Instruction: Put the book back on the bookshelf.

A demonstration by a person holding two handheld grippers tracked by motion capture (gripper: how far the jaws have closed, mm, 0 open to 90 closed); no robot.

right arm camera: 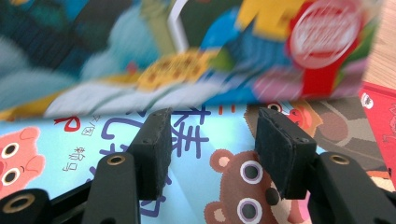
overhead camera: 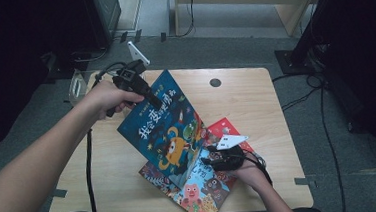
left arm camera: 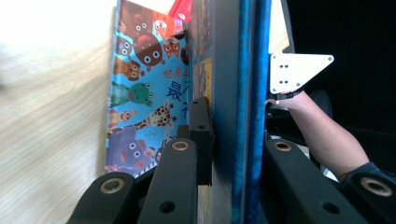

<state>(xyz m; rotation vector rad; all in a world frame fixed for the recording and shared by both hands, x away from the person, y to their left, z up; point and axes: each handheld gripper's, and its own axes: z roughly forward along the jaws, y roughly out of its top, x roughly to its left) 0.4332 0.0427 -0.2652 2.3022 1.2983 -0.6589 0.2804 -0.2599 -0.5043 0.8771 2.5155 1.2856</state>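
Observation:
My left gripper is shut on the top edge of a dark blue picture book and holds it tilted up off the table. In the left gripper view the pads clamp the book's blue edge. Under it lie a light blue animal book and a red book. My right gripper is at the raised book's lower right corner. Its jaws stand open and empty just above the light blue book, under the lifted book.
The books lie toward the near right of a wooden table with a round cable hole. Cables trail over the grey floor at the right. Dark equipment stands at the back left. The right gripper's white plate appears in the left gripper view.

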